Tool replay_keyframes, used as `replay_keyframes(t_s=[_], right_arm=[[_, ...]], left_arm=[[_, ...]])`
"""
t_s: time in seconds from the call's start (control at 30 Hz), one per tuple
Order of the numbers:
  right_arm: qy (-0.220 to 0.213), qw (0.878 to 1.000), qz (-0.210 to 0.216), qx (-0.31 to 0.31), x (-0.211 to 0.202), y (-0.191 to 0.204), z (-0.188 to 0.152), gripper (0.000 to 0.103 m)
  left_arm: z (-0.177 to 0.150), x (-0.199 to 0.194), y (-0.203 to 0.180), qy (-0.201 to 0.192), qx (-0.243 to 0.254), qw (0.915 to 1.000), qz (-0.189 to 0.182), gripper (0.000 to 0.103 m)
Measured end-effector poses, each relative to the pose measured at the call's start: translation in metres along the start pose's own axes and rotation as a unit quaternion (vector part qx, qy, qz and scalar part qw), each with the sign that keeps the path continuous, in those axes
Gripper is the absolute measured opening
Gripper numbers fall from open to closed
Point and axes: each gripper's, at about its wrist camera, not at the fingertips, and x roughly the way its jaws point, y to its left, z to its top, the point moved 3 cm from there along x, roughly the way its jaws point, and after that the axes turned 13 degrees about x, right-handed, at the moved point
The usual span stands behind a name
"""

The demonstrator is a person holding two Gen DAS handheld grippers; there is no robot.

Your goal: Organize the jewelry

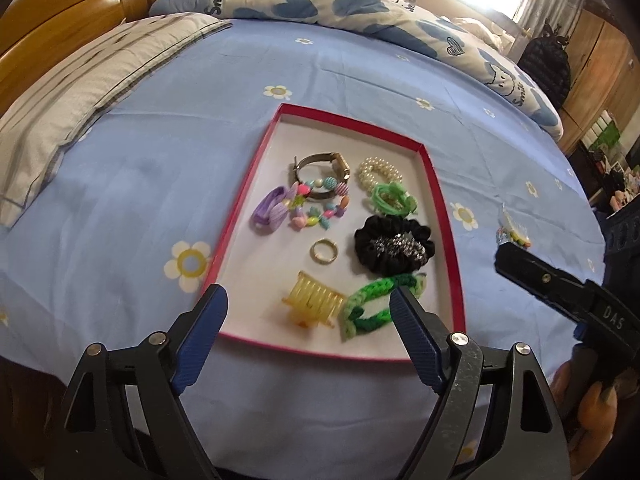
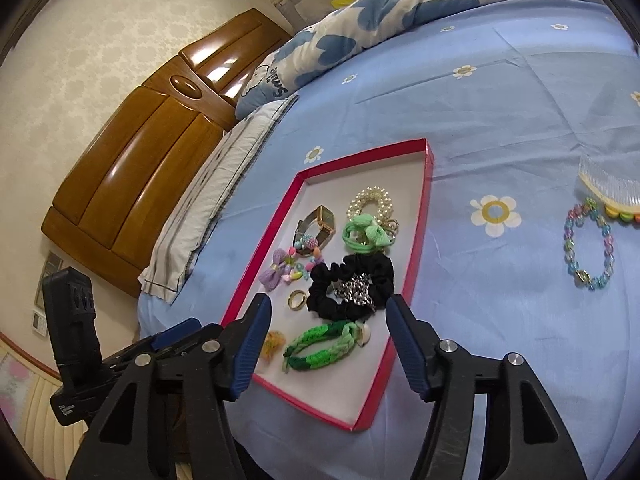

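A red-rimmed shallow box (image 1: 440,208) (image 2: 416,248) lies on the blue bedsheet. In it lie a watch (image 1: 320,168), a pearl bracelet (image 1: 370,172), a black scrunchie (image 1: 394,248), a gold ring (image 1: 324,251), a yellow hair claw (image 1: 312,304), a green braided band (image 1: 368,308) and other hair ties. My left gripper (image 1: 308,304) is open and empty over the box's near edge. My right gripper (image 2: 326,320) is open and empty above the near end of the box. A beaded bracelet (image 2: 586,244) and a clear comb (image 2: 608,184) lie on the sheet to the right of the box.
A grey striped pillow (image 1: 80,92) lies left of the box. A blue-and-white quilt (image 1: 340,4) runs along the far side of the bed. A wooden headboard (image 2: 132,160) stands at the left. The right gripper's arm (image 1: 560,284) shows in the left wrist view.
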Motion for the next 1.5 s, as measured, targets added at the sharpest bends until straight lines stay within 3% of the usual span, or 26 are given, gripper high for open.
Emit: replay_keyframes(t_s=[0.23, 0.33, 0.47, 0.9, 1.5], right_arm=[[-0.035, 0.998, -0.021, -0.054, -0.026, 0.023, -0.001, 0.063], [-0.054, 0.994, -0.034, -0.09, -0.034, 0.035, -0.005, 0.072], [-0.065, 0.99, -0.045, -0.115, -0.037, 0.041, -0.017, 0.073], [-0.036, 0.987, -0.075, -0.14, -0.013, 0.023, -0.059, 0.075], [-0.04, 0.981, -0.095, -0.162, -0.012, 0.019, -0.076, 0.08]], left_arm=[[-0.009, -0.023, 0.004, -0.012, 0.006, 0.9997, 0.021, 0.084], [-0.012, -0.031, 0.004, -0.023, 0.011, 0.9992, 0.029, 0.09], [-0.02, -0.033, 0.003, -0.028, 0.018, 0.9988, 0.036, 0.092], [-0.051, -0.012, 0.002, -0.008, 0.024, 0.9978, 0.061, 0.092], [-0.059, -0.015, -0.004, -0.021, 0.036, 0.9952, 0.089, 0.092]])
